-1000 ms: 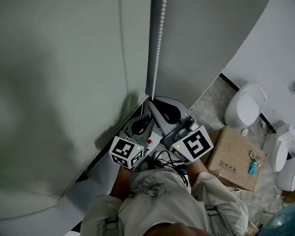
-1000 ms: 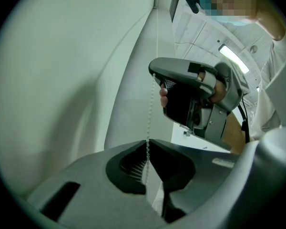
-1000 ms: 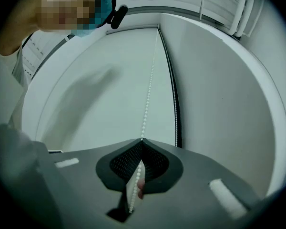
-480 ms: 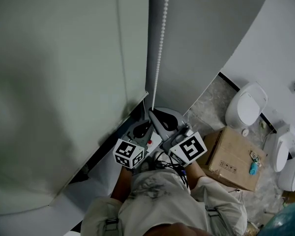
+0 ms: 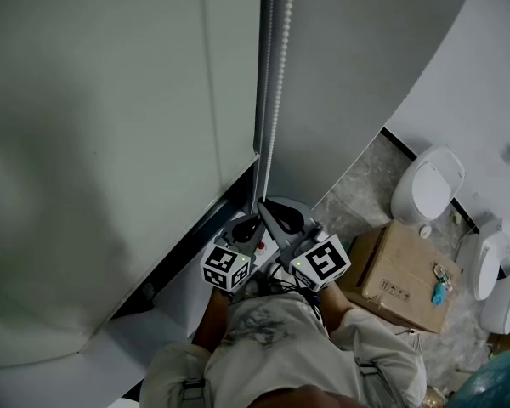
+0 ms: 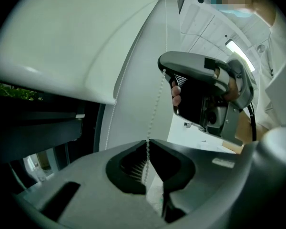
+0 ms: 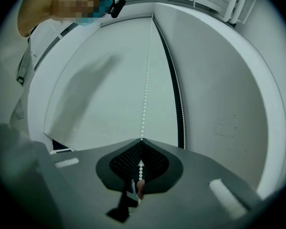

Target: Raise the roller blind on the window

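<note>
Bathroom: left gripper [image 6: 148, 141], right gripper [image 7: 141, 140] clenched white bead chain [image 5: 278, 83] at their tips; we feared jerks slipping it.

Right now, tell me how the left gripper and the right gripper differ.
The left gripper grips the chain lower; the right gripper grips it higher up. In the head view the left gripper lies toward the blind, the right gripper toward the box. Both are shut on the chain.

white bead chain [image 5: 278, 75] beside roller blind [image 5: 110, 143]
</note>
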`<state>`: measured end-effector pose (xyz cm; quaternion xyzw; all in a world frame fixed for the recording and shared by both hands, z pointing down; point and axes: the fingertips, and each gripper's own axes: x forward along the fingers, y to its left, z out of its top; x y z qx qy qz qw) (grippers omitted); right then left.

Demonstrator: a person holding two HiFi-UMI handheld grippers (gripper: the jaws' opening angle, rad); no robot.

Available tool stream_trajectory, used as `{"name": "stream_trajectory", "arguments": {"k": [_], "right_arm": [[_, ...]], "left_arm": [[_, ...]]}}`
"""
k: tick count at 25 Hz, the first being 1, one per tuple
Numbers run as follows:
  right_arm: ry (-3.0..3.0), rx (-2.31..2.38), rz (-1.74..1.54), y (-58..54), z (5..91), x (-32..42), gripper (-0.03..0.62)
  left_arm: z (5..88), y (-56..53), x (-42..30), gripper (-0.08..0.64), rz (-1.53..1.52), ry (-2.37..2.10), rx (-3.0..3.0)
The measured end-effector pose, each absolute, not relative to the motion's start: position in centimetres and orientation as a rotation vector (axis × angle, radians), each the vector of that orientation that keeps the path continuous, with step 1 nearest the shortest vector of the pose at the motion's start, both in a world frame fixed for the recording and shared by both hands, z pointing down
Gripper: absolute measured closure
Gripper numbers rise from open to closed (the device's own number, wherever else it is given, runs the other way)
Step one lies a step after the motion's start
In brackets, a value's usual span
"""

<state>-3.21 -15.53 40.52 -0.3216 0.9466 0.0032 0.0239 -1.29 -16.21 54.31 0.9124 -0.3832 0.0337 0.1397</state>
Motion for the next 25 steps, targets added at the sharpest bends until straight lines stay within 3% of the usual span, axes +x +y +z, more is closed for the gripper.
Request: {"name": "stream_trajectory", "arguments": {"k": [13,25], "right_arm": [[2.949,-1.008,-0.036,-14.6,43.2,-2.9,0.581],[2.951,-1.020,-0.040,-15.1,43.1,-3.1,0.581]], "left_arm": [[56.0,-14.6,-1.7,0.531,0.144,-1.100,2.635],[41.1,-14.6,-4.4,0.471,-0.127,-1.175,2.804]]}}
